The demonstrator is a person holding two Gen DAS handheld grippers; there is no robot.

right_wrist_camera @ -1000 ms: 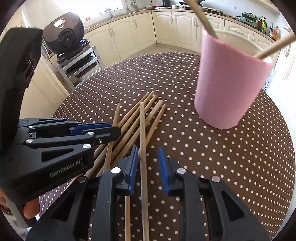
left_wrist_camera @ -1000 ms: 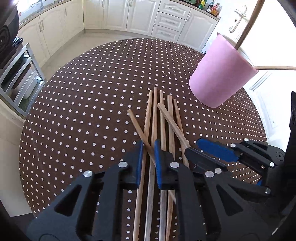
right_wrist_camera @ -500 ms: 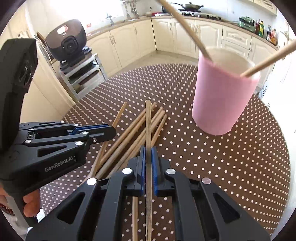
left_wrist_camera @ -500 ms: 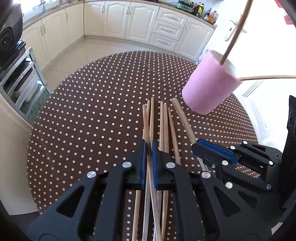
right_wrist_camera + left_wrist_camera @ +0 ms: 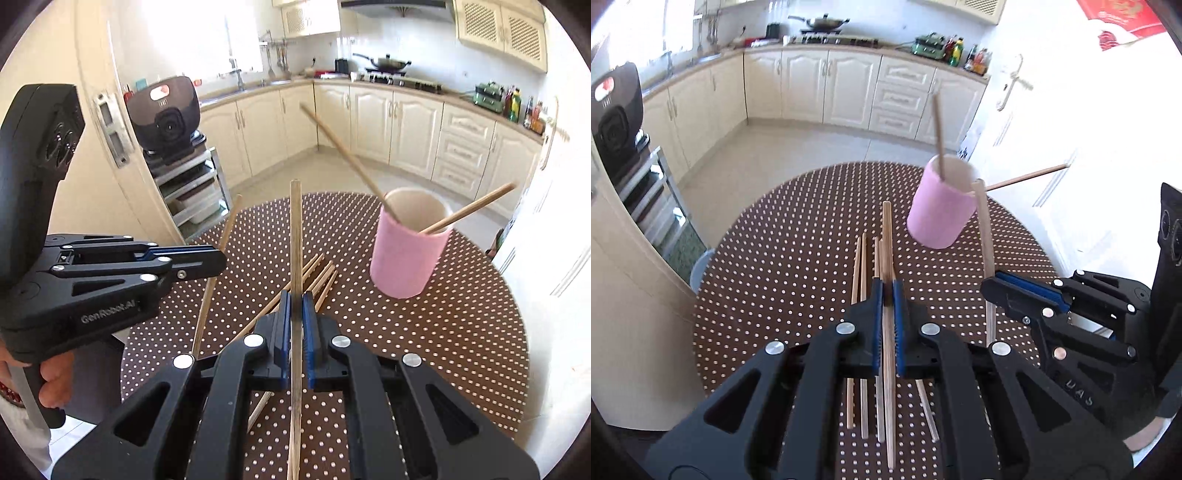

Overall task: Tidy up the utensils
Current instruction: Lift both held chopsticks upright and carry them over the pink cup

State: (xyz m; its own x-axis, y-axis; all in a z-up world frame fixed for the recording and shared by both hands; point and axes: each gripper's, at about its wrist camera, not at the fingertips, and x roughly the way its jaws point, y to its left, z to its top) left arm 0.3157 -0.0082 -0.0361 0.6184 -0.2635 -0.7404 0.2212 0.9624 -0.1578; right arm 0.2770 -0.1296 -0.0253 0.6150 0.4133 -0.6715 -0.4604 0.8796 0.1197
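Wooden chopsticks: light, stiff, smooth, prone to pivot; one pinched near mid-length in each hand-held gripper, left (image 5: 886, 295) and right (image 5: 295, 302), remainder on desk (image 5: 461, 314) beneath, pink cup (image 5: 406, 254) ahead-right.

— Any writing to read here?

— One brand: "GenRobot.AI" in pale letters on the black side of the left gripper (image 5: 221, 260), seen from the right wrist view.

— Anything on the right gripper (image 5: 988, 291)?

— Faint marks on its body in the left wrist view, too blurred to read.

— And the red hanging (image 5: 1123, 16) on the wall?

— It bears a gold pattern, but no characters can be made out.
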